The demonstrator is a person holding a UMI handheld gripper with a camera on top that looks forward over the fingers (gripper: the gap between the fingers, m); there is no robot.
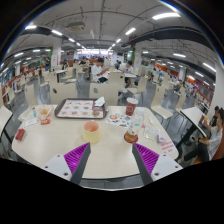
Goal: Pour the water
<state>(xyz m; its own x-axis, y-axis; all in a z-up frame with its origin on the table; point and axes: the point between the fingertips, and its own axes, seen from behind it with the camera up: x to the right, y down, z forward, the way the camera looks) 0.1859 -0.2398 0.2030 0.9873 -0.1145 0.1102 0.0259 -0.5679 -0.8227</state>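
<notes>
Your fingers [112, 158] hang open above the surface [60, 150].
A cup [92, 130] stands just beyond them; a tray [80, 108] lies farther off.

On the table [60, 150], a cup [92, 131] stands before a tray [80, 109], beyond the gripper [112, 157].

Your gripper [112, 158] hung over the tabletop [60, 140] with its fingers [76, 156] spread apart, nothing between them. At twelve o'clock stood an orange cup [91, 130]; a tall cup [131, 105] at one o'clock; a tray [80, 108] beyond.
</notes>
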